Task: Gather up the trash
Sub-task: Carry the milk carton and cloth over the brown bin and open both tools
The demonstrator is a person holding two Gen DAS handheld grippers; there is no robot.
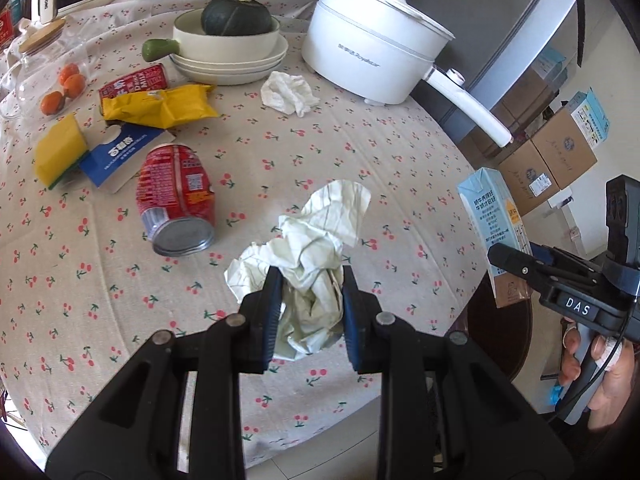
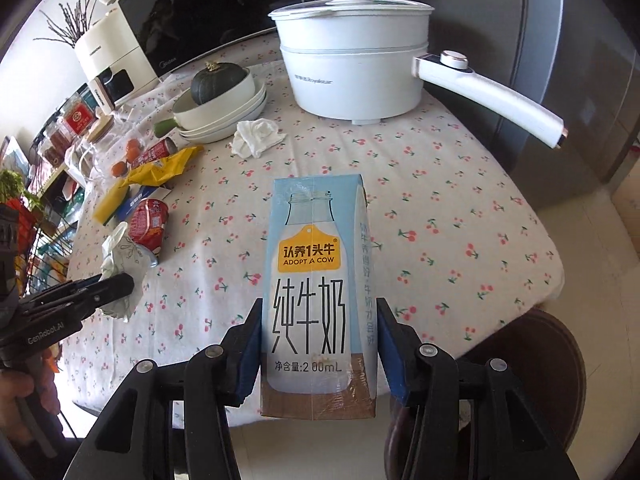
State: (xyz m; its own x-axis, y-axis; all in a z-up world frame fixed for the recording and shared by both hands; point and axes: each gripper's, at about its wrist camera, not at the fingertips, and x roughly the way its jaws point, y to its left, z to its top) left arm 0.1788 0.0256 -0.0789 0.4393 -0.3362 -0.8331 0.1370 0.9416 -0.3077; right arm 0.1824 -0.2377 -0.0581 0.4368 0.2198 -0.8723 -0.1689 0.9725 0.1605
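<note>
My left gripper (image 1: 308, 272) is shut on a crumpled white paper wrapper (image 1: 316, 240), held just above the cherry-print tablecloth (image 1: 360, 160). To its right, my right gripper (image 1: 516, 260) is shut on a pale blue milk carton (image 1: 490, 216) beyond the table's edge. In the right wrist view the carton (image 2: 316, 280) stands upright between both blue pads (image 2: 250, 344). Lying on the table are a red can (image 1: 176, 196), a yellow wrapper (image 1: 160, 106), a blue card sleeve (image 1: 120, 158), a second red can (image 1: 134, 84) and a white tissue (image 1: 288, 92).
A white electric pot (image 1: 372, 52) with a long handle stands at the back right. Stacked bowls holding a green squash (image 1: 232, 16), a glass jar of oranges (image 1: 48, 76) and a yellow sponge (image 1: 60, 148) sit at the left. Cardboard boxes (image 1: 552, 156) and a brown stool (image 2: 540, 360) are beside the table.
</note>
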